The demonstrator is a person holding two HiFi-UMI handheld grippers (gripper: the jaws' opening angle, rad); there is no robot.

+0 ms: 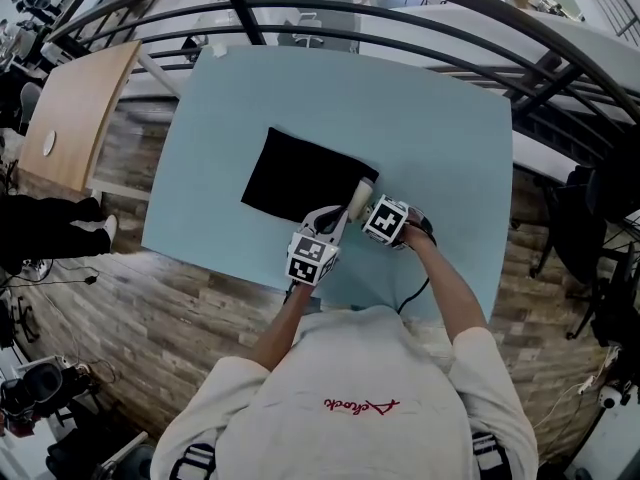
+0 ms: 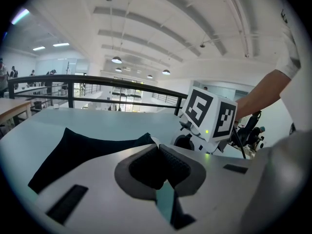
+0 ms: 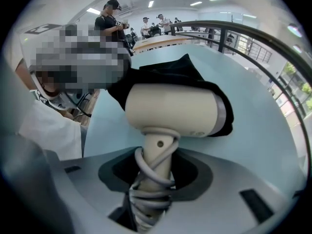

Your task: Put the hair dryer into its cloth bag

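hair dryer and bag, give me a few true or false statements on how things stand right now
1. The right tool grips the hair dryer by its handle. True.
2. The cord hangs loose off the table. False: it is wound round the handle.
3. The cloth bag is black. True.
4. The left tool is wide open. False: its jaws are shut on the bag's edge.
5. The table is brown wood. False: it is light blue.

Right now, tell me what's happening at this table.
A person works two grippers over the blue table. The right gripper clamps the cream hair dryer by its cord-wrapped handle, nose just inside the mouth of the black cloth bag. The left gripper is shut at the bag's edge, apparently pinching it. Most of the dryer is outside.
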